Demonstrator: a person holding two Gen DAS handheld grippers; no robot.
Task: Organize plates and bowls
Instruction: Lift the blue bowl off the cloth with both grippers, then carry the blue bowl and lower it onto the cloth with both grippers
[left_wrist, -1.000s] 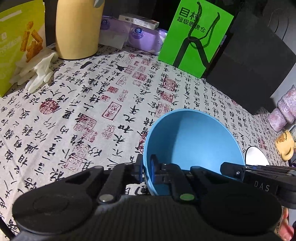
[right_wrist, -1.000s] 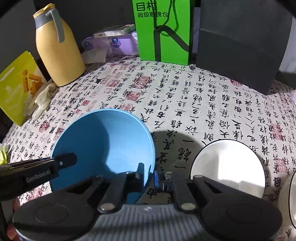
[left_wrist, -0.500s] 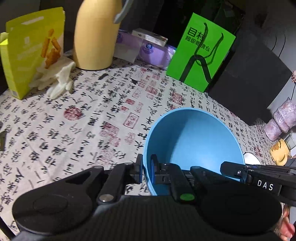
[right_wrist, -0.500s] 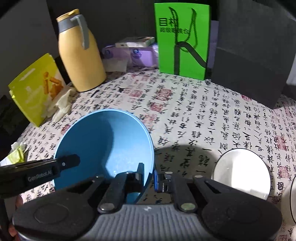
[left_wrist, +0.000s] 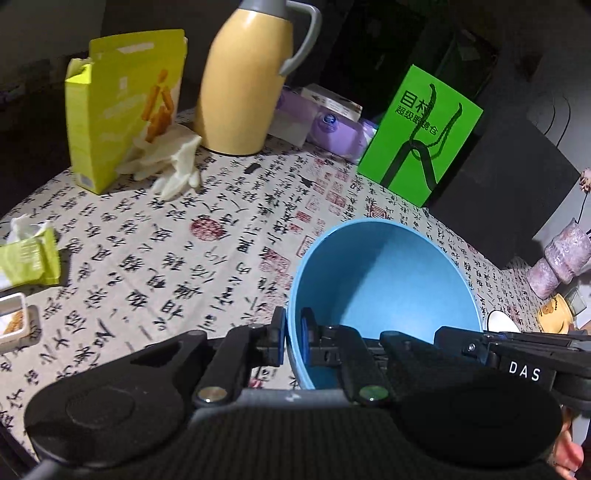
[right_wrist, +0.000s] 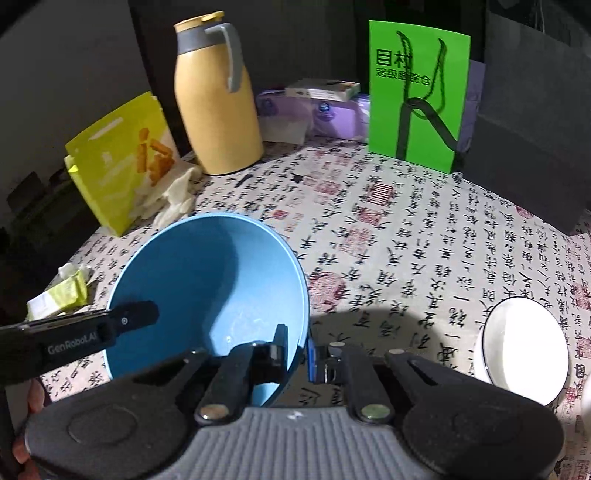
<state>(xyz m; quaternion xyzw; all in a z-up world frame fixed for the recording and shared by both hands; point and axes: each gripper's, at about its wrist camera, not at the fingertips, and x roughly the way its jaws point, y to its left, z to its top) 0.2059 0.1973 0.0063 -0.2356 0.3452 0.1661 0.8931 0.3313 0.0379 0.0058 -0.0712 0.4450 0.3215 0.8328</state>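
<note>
Where calligraphy tablecloth (right_wrist: 424, 236) spreads, dimness.

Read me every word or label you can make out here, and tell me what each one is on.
"目村", smaller line beneath too blurred: green bag.
"DAS": right gripper.
"GenRobot.AI": left gripper.
Calligraphy on tablecloth: too distorted to read.
Yellow snack box, purple packs: print too small.

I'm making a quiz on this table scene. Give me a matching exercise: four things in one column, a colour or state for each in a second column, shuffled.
1. bowl
2. jug
3. paper bag
4. plate

a. white, lying on the tablecloth
b. green, standing upright
c. blue, clamped at its rim by both grippers
d. yellow, grey handle

Pairs: 1-c, 2-d, 3-b, 4-a
</note>
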